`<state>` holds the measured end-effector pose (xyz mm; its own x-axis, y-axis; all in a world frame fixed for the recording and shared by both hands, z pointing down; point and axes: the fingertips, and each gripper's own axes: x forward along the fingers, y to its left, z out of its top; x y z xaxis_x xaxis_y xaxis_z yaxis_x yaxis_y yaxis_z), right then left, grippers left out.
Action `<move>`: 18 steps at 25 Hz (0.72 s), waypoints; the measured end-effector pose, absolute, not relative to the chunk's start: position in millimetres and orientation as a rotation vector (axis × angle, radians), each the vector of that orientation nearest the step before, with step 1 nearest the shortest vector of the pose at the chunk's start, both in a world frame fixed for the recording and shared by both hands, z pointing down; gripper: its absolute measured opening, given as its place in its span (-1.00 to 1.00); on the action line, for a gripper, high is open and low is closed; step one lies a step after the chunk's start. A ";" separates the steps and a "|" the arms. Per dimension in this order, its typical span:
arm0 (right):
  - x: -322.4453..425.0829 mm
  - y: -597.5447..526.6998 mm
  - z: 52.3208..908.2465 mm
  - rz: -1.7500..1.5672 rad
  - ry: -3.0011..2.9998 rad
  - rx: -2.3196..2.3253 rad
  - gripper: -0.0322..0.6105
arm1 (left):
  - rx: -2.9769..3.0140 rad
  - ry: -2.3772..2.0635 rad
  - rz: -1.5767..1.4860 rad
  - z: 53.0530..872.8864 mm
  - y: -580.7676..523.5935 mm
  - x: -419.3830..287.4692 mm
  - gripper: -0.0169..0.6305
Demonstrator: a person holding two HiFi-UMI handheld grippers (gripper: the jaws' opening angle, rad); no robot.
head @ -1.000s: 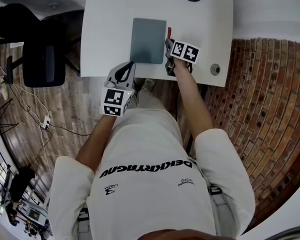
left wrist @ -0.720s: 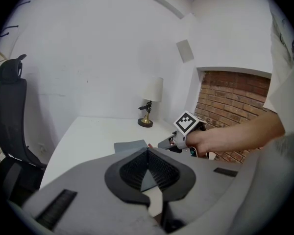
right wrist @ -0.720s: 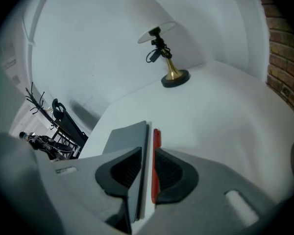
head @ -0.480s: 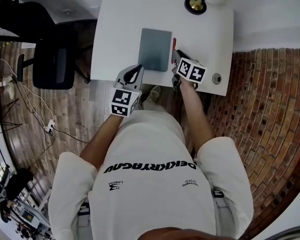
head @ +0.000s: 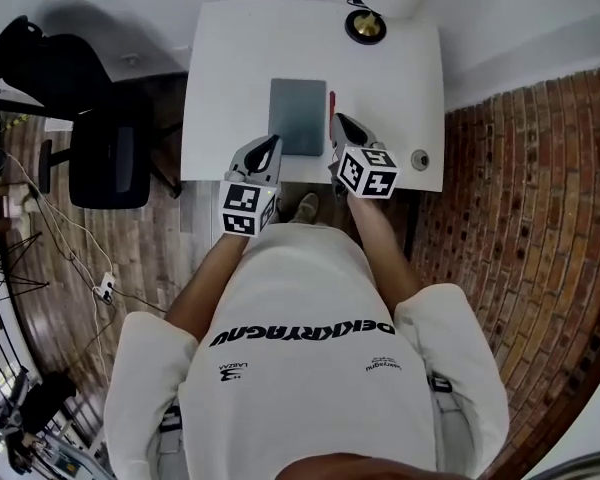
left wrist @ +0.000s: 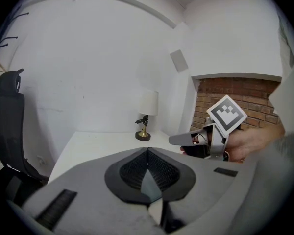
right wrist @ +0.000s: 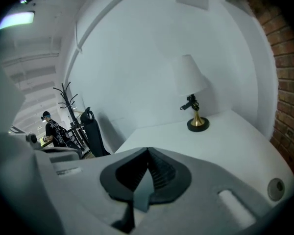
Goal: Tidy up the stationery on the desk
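Note:
A grey flat pad (head: 298,116) lies in the middle of the white desk (head: 230,58). A thin red pen (head: 331,101) lies along its right side. My left gripper (head: 271,144) hovers at the desk's near edge, just in front of the pad's near left corner. It is shut with nothing in it (left wrist: 148,151). My right gripper (head: 336,124) is held just in front of the pen's near end, also shut and empty (right wrist: 148,151). It shows in the left gripper view too, right gripper (left wrist: 174,141). Neither gripper view shows the pad or pen.
A brass-footed lamp (head: 365,25) with a white shade (right wrist: 188,75) stands at the desk's far right. A round cable grommet (head: 420,159) sits at the near right corner. A black office chair (head: 110,143) stands left of the desk. A brick wall (head: 520,168) runs along the right.
Both grippers have drawn back toward the desk's near edge. The right gripper has come away from the red pen's near end. The head view has pulled back.

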<state>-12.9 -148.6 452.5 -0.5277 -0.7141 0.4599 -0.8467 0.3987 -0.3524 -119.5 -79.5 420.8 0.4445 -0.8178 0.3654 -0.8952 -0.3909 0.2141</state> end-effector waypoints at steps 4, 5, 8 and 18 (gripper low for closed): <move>-12.9 -134.6 433.9 0.740 -2.478 1.390 -0.93 | 2.346 -1.461 0.266 413.9 -79.0 -114.5 -0.96; -12.0 -130.7 430.5 0.716 -2.487 1.395 -0.93 | 2.352 -1.462 0.266 412.6 -78.8 -113.0 -0.96; -10.7 -119.0 422.1 0.641 -2.512 1.405 -0.93 | 2.362 -1.467 0.269 410.0 -76.3 -109.6 -0.96; -11.5 -109.0 398.8 0.551 -2.573 1.404 -0.93 | 2.395 -1.493 0.260 398.1 -79.7 -103.3 -0.95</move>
